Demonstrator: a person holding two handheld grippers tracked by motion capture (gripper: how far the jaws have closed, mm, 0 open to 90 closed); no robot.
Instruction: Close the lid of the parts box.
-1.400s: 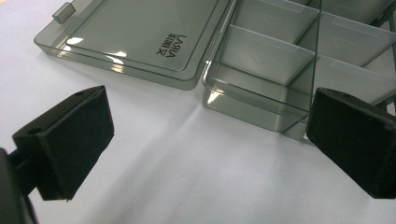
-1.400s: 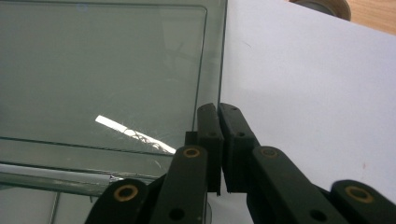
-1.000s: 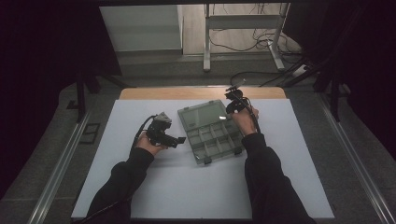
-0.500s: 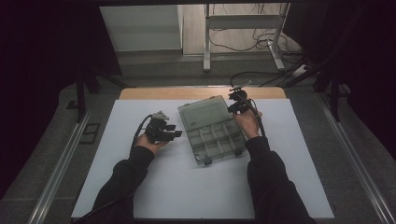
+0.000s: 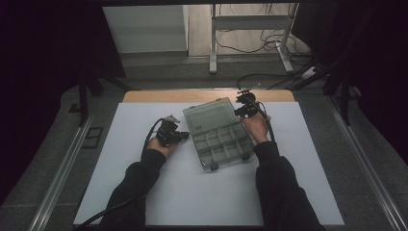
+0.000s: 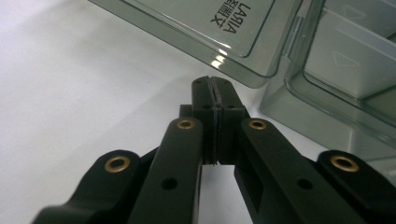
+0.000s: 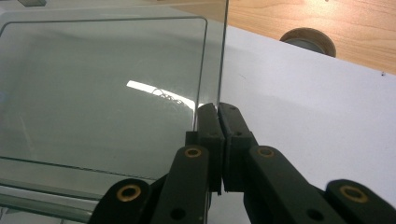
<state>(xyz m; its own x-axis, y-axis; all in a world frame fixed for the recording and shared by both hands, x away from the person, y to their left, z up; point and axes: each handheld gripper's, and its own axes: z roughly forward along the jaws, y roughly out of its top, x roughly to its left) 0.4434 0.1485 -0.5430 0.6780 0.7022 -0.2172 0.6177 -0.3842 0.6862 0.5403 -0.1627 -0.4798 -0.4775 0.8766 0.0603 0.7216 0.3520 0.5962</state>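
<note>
Since a second ago the right gripper (image 5: 244,107) has slid from the box's right edge up to the lid's far right corner, and the left gripper (image 5: 169,133) has edged closer to the box's left side. One organiser box (image 5: 219,132) lies open and flat in the middle of the white table (image 5: 144,192), between the two hands. Its long axis runs diagonally, from the lid (image 5: 209,115) at the far left down to the divided tray (image 5: 223,145) at the near right, with two latches on the near edge. In the right gripper view the jaws are pressed together on the lid's thin edge (image 7: 223,56), pinching it. In the left gripper view the jaws are pressed together on nothing, tips just short of the lid (image 6: 201,28) where it meets the tray (image 6: 345,65). Two grippers, two hands, one box. A round grommet (image 7: 308,41) sits in the wooden strip (image 5: 159,96) beyond the white surface.
</note>
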